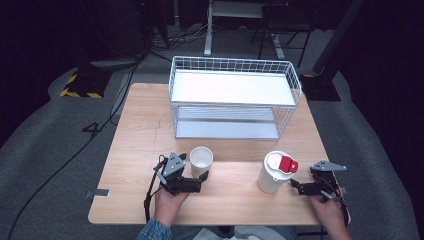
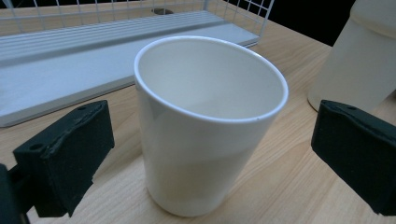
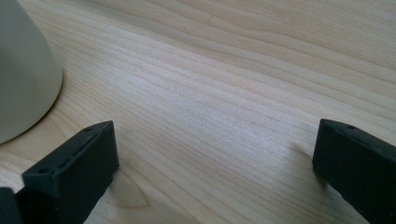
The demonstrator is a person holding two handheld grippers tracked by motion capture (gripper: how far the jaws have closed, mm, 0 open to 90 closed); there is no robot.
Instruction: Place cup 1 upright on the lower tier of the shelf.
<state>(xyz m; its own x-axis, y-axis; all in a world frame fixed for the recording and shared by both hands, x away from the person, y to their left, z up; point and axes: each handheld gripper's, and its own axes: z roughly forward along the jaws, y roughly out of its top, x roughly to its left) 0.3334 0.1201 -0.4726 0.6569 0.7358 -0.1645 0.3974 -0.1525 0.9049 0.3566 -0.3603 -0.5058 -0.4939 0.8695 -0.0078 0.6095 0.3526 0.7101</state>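
Observation:
A white empty cup [image 1: 201,160] stands upright on the wooden table [image 1: 140,150], left of centre. My left gripper [image 1: 198,180] is open just in front of it. In the left gripper view the cup [image 2: 205,130] sits between the two black jaws, with a gap on each side. A white tumbler [image 1: 272,175] with a red and white lid stands to the right. Its pale body [image 2: 355,60] shows at that view's right edge. My right gripper [image 1: 299,187] is open and empty, low over bare wood, just right of the tumbler base [image 3: 23,70].
A white wire basket rack [image 1: 235,65] with two shelves stands at the back centre of the table; its lower shelf [image 2: 70,65] lies just behind the cup. Bare wood lies between cup and tumbler. The table's front edge is close behind both hands.

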